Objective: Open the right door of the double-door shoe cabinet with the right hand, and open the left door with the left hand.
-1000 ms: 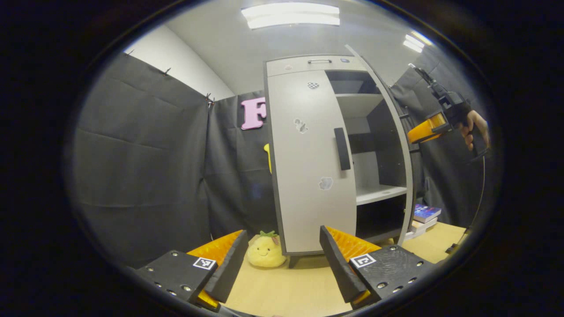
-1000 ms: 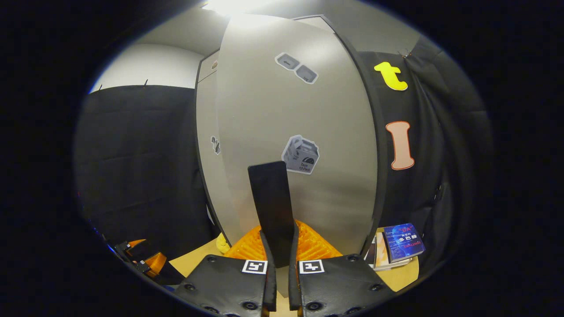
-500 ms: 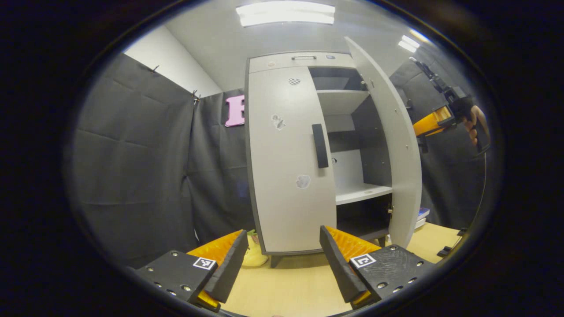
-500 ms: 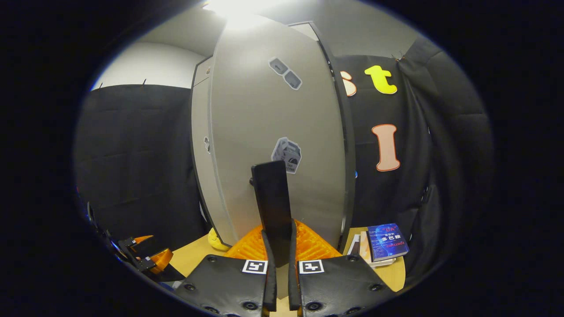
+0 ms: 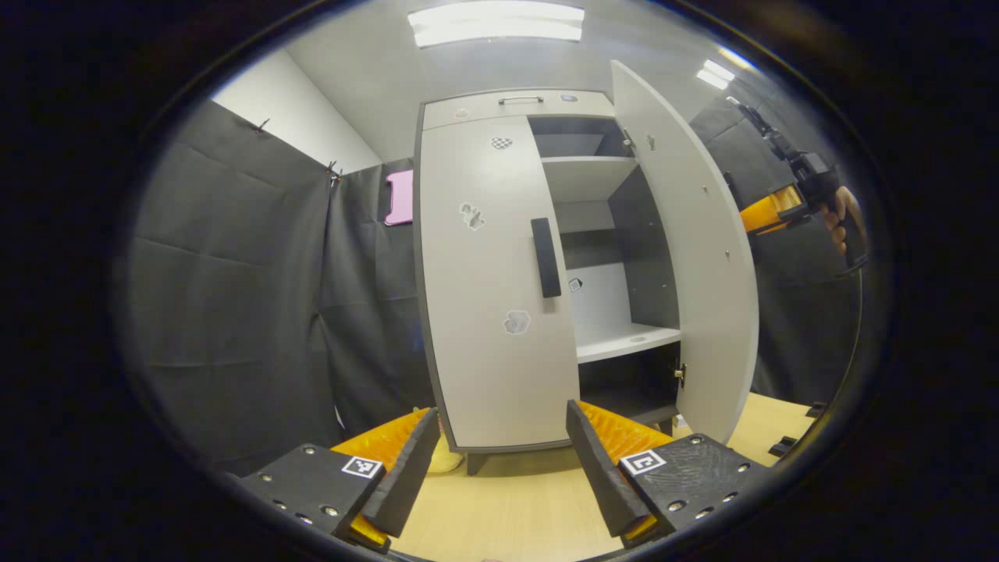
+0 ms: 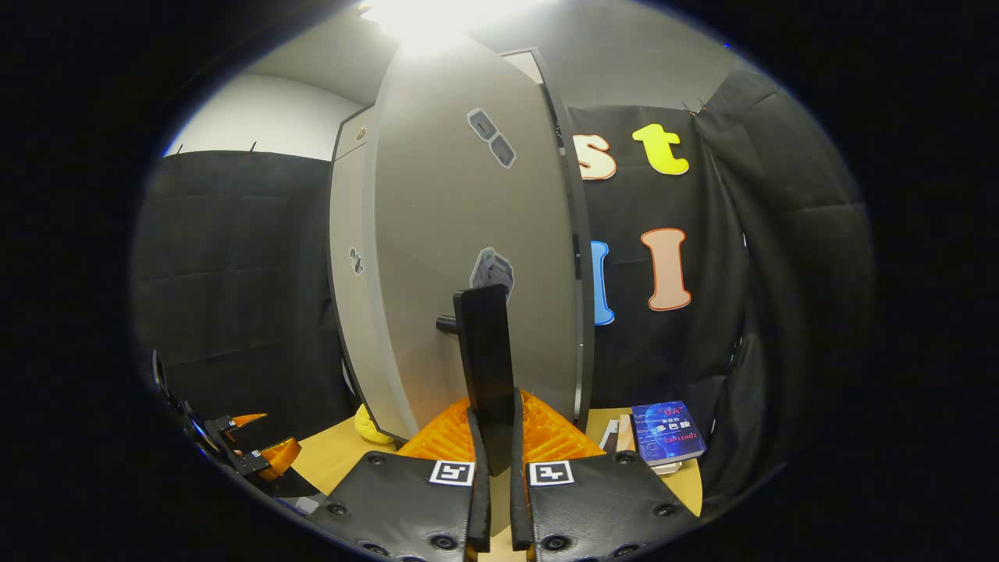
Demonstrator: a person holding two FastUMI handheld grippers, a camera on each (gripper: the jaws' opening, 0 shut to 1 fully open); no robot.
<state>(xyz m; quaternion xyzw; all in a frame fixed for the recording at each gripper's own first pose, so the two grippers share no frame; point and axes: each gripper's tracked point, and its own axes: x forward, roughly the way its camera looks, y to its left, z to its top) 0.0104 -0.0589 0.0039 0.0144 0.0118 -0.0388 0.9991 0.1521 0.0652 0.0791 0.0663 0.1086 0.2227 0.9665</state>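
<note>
While my right gripper (image 6: 493,476) is clamped on the right door's handle (image 6: 484,351), that door (image 5: 695,257) stands well open; left door (image 5: 492,289) shut, my left gripper (image 5: 499,468) spread wide, well short of it. Doors — rigid panels, light on hinges, I judge. Take hold at the left handle (image 5: 545,257) — stiff, upright.

cabinet doors (image 5: 499,312): smooth matt grey laminate | handle (image 6: 485,359): matt black | table (image 5: 507,515): pale wood (light grain)

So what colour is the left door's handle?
Black handle, clearest in the left gripper view.
</note>
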